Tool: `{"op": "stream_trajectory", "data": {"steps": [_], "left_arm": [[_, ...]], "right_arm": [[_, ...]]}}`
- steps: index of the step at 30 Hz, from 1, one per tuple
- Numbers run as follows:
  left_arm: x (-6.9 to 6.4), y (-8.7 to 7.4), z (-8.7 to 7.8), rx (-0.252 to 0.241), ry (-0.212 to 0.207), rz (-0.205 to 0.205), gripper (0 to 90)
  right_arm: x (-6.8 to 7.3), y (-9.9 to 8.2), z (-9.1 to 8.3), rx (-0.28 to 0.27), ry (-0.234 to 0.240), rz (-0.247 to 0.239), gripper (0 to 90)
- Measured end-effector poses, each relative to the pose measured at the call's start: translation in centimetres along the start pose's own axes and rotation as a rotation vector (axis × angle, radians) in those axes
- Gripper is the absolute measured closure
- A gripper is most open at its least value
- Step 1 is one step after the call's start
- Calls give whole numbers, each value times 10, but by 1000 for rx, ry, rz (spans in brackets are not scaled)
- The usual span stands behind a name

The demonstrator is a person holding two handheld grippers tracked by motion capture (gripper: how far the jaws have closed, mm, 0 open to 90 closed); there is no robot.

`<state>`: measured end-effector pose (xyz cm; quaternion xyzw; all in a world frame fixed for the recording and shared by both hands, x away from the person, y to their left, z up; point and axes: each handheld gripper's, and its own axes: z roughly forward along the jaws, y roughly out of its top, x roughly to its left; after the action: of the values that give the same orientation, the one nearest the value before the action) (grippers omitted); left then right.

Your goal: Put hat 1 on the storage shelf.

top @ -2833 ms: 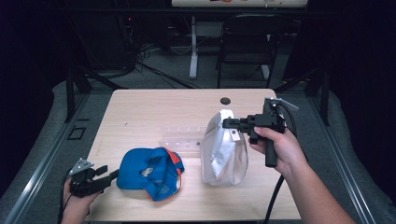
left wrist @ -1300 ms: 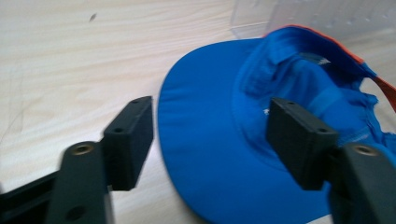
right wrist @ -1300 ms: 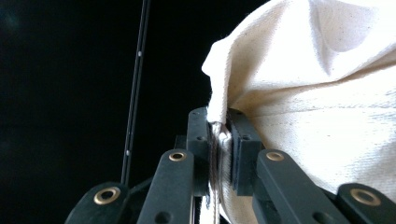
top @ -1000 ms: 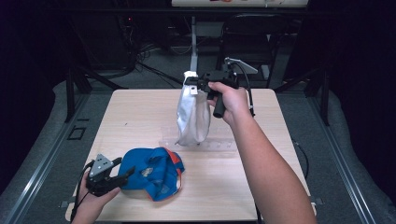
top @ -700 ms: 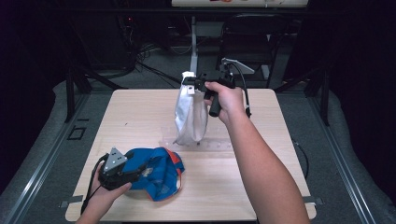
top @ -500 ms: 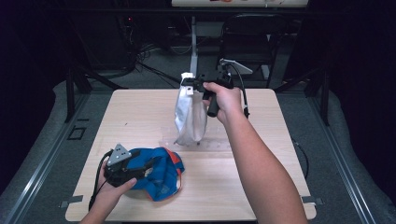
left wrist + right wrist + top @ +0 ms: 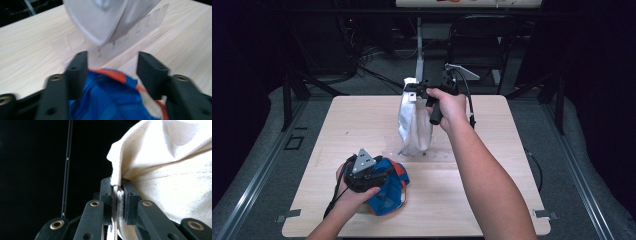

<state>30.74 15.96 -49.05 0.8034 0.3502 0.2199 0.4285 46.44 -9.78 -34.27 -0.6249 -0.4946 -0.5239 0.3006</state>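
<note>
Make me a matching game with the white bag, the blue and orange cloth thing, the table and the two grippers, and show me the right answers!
Things:
1. white bag
2. blue and orange cloth
3. left gripper
4. right gripper

States:
A. jaws apart, one on each side of an edge of blue fabric
B. hangs lifted, its bottom just over the table
C. jaws clamped on a fold of white fabric
D. lies bunched on the near left part of the table

Pairs: 1-B, 2-D, 3-A, 4-C
</note>
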Motion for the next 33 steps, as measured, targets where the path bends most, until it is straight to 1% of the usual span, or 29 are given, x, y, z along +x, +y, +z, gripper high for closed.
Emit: {"op": "stream_trajectory", "data": {"steps": [2, 3, 4, 6, 8, 9, 12, 13, 16, 18, 20, 21, 22, 23, 24, 25, 27, 29, 33], "left_arm": [[-2, 8, 3, -27, 10, 26, 553], [-2, 10, 4, -43, 12, 29, 572], [-3, 13, 6, -50, 12, 34, 572], [-3, 17, 10, -48, 6, 46, 570], [-4, 20, 16, -29, 8, 44, 536], [-5, 21, 19, -18, -3, 38, 525], [-7, 23, 27, 9, -7, 59, 533], [-8, 24, 29, 11, -4, 65, 533], [-12, 26, 37, 15, 16, 85, 538], [-12, 26, 41, 24, 44, 95, 542], [-12, 26, 45, 26, 65, 101, 581], [-12, 26, 45, 26, 66, 105, 602], [-11, 26, 46, 21, 74, 116, 626], [-10, 26, 46, 22, 60, 121, 660], [-9, 26, 46, 19, 51, 113, 714], [-8, 26, 45, 20, 56, 116, 744], [-5, 26, 44, 14, 50, 106, 797], [-1, 25, 44, 16, 30, 103, 813], [6, 24, 42, -8, 1, 79, 830]], "right_arm": [[0, 0, 1, -4, 4, 0, 811], [0, 0, 2, -5, 4, 2, 811], [0, 0, 3, -7, 5, 1, 811], [0, -1, 3, -8, 4, 0, 811], [0, -1, 4, -7, 5, -2, 811], [0, -1, 4, -8, 5, -3, 811], [0, -1, 4, -6, 4, -4, 811], [0, -1, 4, -7, 4, -3, 811], [0, -1, 3, -4, 4, -7, 811], [0, -1, 3, -1, 5, -5, 811], [0, -2, 2, 0, 6, -4, 811], [-1, -2, 2, 0, 6, -4, 811], [-1, -2, 2, 1, 5, -5, 811], [-1, -2, 2, 1, 5, -5, 811], [-1, -2, 2, 1, 6, -5, 811], [-1, -3, 2, 4, 7, -5, 811], [-1, -3, 1, 8, 9, -8, 811], [-1, -3, 0, 8, 12, -8, 811], [-2, -3, -1, -1, 12, -11, 811]]}}
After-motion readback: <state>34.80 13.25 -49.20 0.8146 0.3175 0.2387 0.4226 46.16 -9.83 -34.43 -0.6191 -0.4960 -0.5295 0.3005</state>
